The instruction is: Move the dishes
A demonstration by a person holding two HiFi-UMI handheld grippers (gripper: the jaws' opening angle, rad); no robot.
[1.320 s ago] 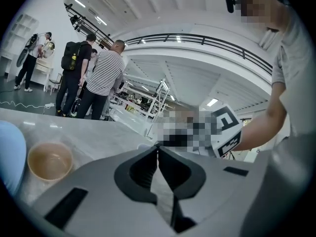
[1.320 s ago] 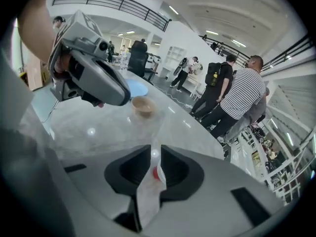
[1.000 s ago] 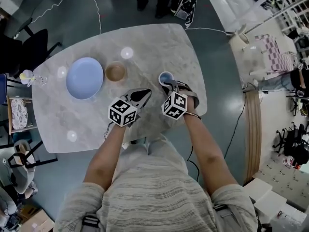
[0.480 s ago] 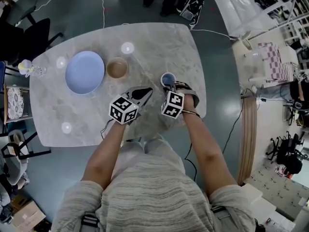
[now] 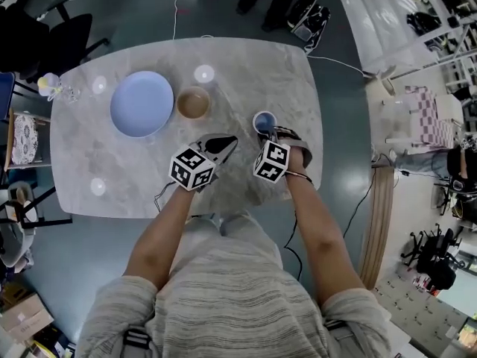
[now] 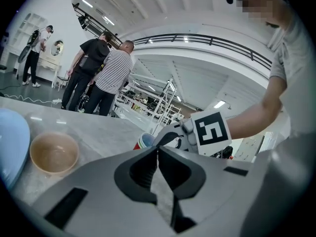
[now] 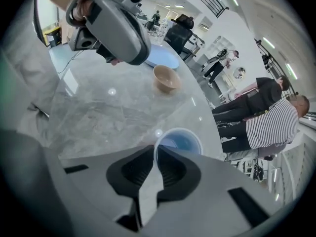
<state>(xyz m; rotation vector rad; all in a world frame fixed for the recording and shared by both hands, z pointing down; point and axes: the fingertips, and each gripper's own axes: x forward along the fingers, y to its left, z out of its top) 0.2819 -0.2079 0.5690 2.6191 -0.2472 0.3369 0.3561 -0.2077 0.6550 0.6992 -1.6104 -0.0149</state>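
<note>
My right gripper [image 7: 155,151] has just been closing its jaws and now pinches the near wall of the small blue cup [image 7: 181,141], which stands near the right edge of the grey marble table [image 5: 246,66]. My left gripper [image 6: 158,151] hovers closed and empty. I judge the grasp is step 1; next comes a level, straight lift.

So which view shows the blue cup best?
The right gripper view: the cup is close, its inside visible, and the right gripper has just been closing its jaws on the rim. The head view shows it small from above; the left gripper view, only its top.
</note>
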